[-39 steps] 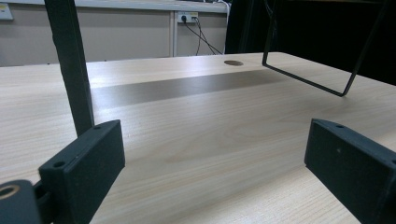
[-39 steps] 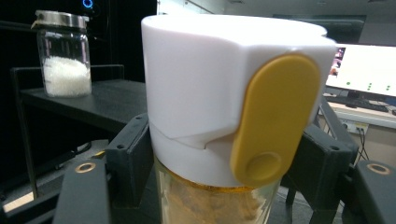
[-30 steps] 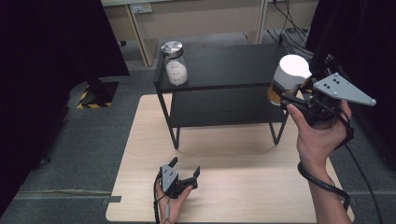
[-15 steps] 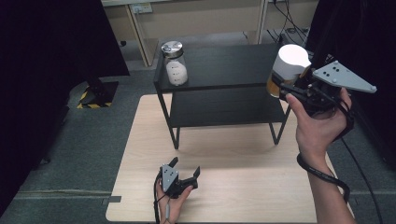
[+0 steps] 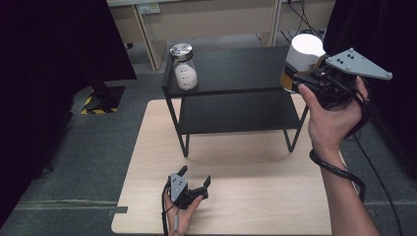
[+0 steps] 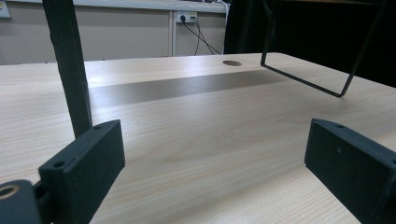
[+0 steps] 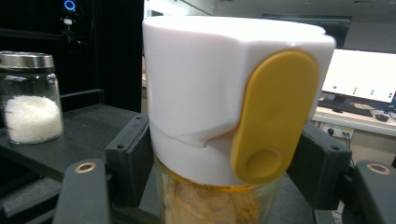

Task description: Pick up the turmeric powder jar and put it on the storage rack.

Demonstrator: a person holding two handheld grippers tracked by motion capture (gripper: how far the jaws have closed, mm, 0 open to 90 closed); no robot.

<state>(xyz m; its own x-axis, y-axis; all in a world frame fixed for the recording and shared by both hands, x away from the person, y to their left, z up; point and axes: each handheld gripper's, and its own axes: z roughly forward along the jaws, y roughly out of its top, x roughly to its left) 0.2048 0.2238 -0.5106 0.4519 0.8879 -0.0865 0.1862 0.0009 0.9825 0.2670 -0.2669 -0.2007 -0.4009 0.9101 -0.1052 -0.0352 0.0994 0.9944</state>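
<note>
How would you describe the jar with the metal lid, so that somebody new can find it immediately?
Find the black two-level shelf standing on the wooden table. The glass jar stands at its top left corner, half full of white grains. Unlike the white-capped container gripped by the right gripper, it has a silver lid.

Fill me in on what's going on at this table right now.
A person holds a gripper in each hand. The right gripper is shut on a white-lidded jar of orange-brown contents, held at the right end of the black shelf's top level. A glass jar of white grains stands at that level's left end. The left gripper rests open near the front of the wooden table, with nothing between its jaws.
</note>
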